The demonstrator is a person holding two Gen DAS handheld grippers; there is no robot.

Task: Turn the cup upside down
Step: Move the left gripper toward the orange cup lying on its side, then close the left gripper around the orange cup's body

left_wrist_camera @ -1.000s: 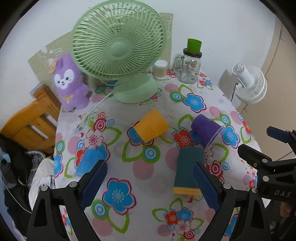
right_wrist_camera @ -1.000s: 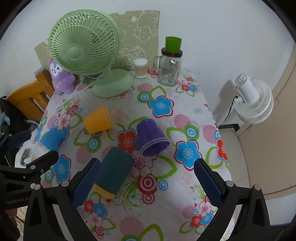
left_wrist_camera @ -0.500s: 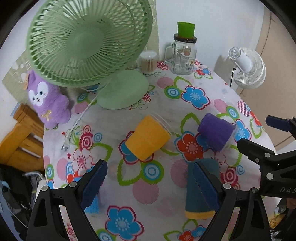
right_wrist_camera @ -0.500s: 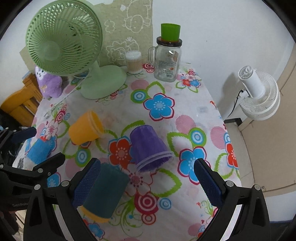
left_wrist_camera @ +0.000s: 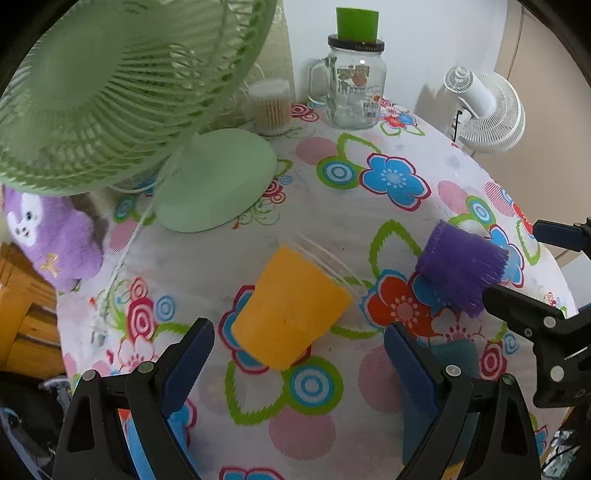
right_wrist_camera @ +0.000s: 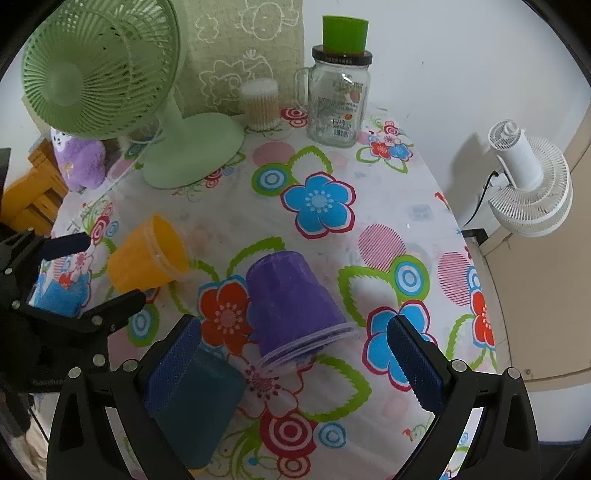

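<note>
My left fingers (left_wrist_camera: 297,367) are spread wide and hold nothing, with the orange cup (left_wrist_camera: 291,308) lying on its side between and just beyond them, its closed base toward me and its mouth toward 1 o'clock. My right fingers (right_wrist_camera: 295,356) are wide too and empty, with the purple cup (right_wrist_camera: 291,302) on its side between them, its rim toward me at about 5 o'clock. A dark teal cup (right_wrist_camera: 199,402) lies on its side at 7 o'clock, partly behind my right hand's left finger pad, and a blue cup (right_wrist_camera: 59,297) lies at 9 o'clock behind the other gripper's frame. All of this rests on a tabletop (right_wrist_camera: 325,240) covered with a white cloth printed with big blue, red and pink flowers and green leaves. At 11 o'clock stands a pale green desk fan (right_wrist_camera: 99,70), its round base on the cloth, with a purple plush toy (right_wrist_camera: 81,162) beside it at the far edge. At 12 o'clock are a tub of toothpicks (right_wrist_camera: 258,103) and a glass mug jar (right_wrist_camera: 338,103) with a dark lid and a green cup (right_wrist_camera: 345,33) on top. A white wall closes the back, a white fan (right_wrist_camera: 528,184) stands off the tabletop at 3 o'clock, and wooden furniture (right_wrist_camera: 33,199) shows at 9 o'clock.
</note>
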